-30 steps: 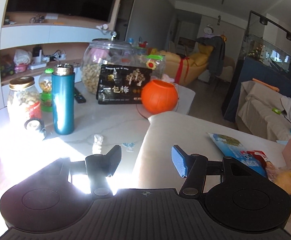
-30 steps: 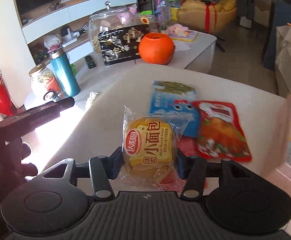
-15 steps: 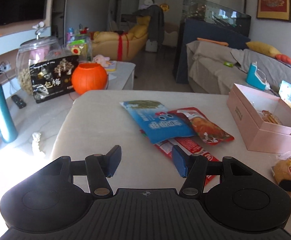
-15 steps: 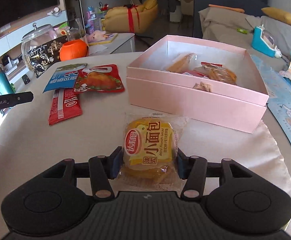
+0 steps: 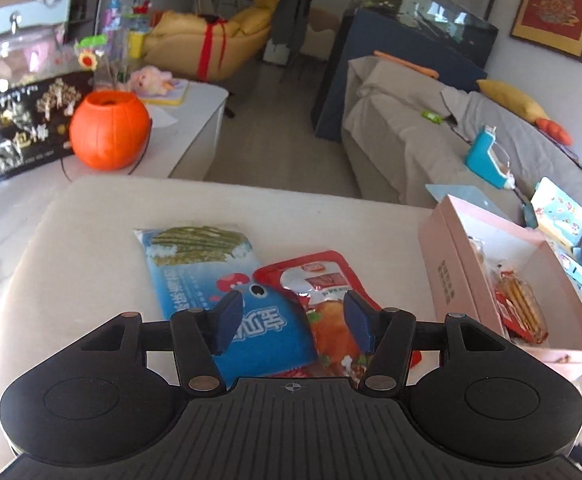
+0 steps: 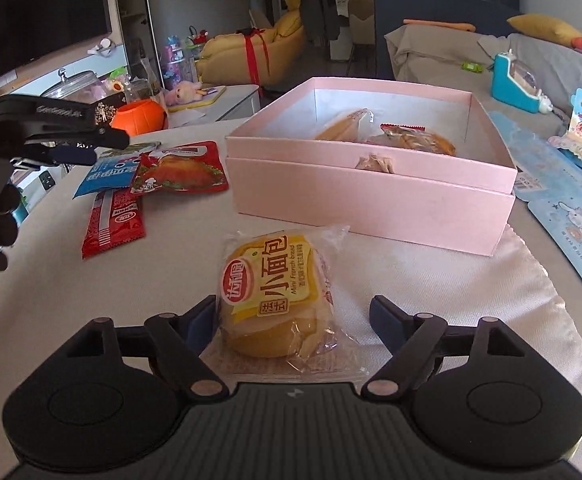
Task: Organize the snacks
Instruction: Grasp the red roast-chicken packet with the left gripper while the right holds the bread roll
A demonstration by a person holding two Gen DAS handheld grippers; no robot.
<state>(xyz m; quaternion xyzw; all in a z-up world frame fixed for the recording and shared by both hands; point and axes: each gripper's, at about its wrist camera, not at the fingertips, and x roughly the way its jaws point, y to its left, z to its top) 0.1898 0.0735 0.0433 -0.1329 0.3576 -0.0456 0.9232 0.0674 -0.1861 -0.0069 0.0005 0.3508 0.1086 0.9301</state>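
1. Tongs, right (image 6: 293, 318): stood spread wide, gripping nothing, low over the bench (image 6: 71, 312).
2. Bread packet (image 6: 275, 296): lay flat on the bench between those two fingers, yellow label up, close against the left finger and clear of the right one; sat just in front of the pink box (image 6: 371, 204), outside it.
3. Pink box: stood lidless on the bench, holding a few wrapped snacks (image 6: 407, 140) toward its far side.
4. Tongs, left (image 5: 291, 320): hung released and empty above the loose packets, one finger over the blue packet (image 5: 211, 276), the other over the red chicken packet (image 5: 323, 284); cannot tell whether the fingers touched either.
5. Blue packet and red chicken packet: lay side by side on the bench, overlapping at their edges, left of the pink box and apart from it.
6. Red stick packet (image 6: 113, 220): lay partly under those two, its near end pointing toward the right wrist camera.
7. Further back, on a second, lower table: stood an orange pumpkin pot (image 5: 109, 136) just beside a black snack bag (image 5: 31, 120).
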